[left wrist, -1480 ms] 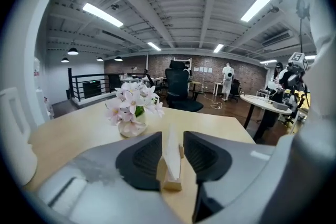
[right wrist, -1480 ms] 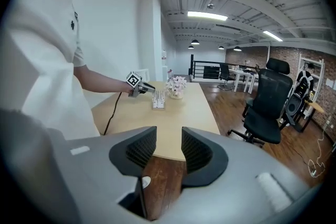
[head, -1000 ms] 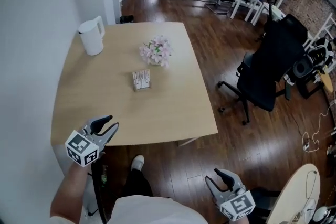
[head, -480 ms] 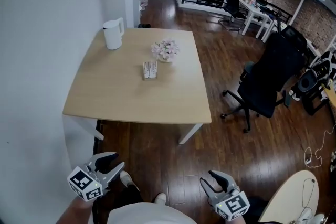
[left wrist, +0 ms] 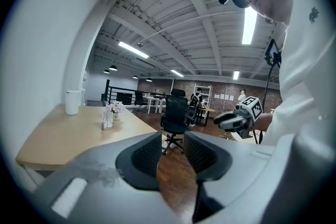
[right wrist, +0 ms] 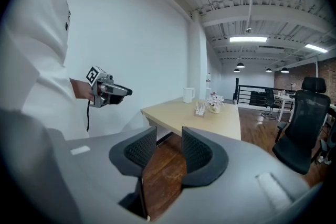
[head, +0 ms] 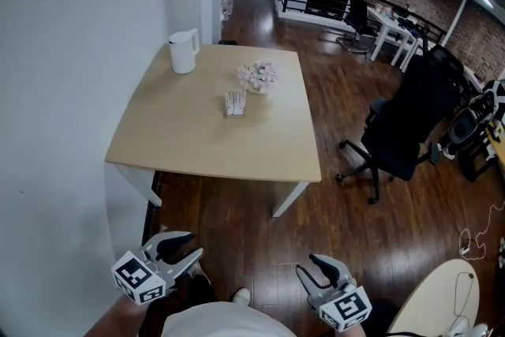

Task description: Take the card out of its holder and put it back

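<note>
A small card holder (head: 234, 103) with cards stands near the middle of the wooden table (head: 197, 146); it also shows far off as the holder (left wrist: 107, 119) and the holder (right wrist: 200, 108) in the two gripper views. My left gripper (head: 188, 258) is open and empty, low at the bottom left, well short of the table. My right gripper (head: 318, 275) is open and empty too, at the bottom right over the dark wood floor. Each gripper shows in the other's view: the right gripper (left wrist: 231, 120) and the left gripper (right wrist: 122, 92).
A white jug (head: 182, 52) stands at the table's far left corner, and a flower bunch (head: 259, 76) sits just behind the card holder. A black office chair (head: 402, 126) is to the right of the table. A white wall (head: 71, 91) runs along the left.
The view has drawn back from the table, which now lies farther off. Both grippers have dropped low and away from the table's near edge, still open.
</note>
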Demonstrator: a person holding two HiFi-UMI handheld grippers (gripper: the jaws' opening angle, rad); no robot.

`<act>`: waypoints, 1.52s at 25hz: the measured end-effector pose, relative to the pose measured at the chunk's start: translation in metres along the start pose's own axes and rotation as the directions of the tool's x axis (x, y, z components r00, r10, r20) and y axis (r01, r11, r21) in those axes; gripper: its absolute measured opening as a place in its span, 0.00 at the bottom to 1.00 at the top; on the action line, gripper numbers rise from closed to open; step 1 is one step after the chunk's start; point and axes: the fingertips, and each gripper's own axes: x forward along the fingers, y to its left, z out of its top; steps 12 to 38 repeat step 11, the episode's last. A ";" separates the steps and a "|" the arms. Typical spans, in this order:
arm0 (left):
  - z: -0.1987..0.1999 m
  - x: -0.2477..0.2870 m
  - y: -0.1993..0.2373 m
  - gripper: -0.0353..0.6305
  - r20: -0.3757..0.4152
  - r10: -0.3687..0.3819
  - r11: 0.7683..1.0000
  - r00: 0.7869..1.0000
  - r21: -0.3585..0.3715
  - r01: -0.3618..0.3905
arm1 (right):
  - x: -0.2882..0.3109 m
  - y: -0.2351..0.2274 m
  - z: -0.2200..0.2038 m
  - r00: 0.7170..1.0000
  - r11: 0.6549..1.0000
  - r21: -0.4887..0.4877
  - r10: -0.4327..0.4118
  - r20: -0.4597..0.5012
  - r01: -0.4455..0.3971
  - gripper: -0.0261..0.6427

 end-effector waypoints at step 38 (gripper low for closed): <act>-0.002 0.009 -0.019 0.26 0.005 -0.041 0.999 0.999 0.017 0.040 | -0.018 0.003 0.000 1.000 1.000 -0.013 -0.014 -0.001 0.014 0.27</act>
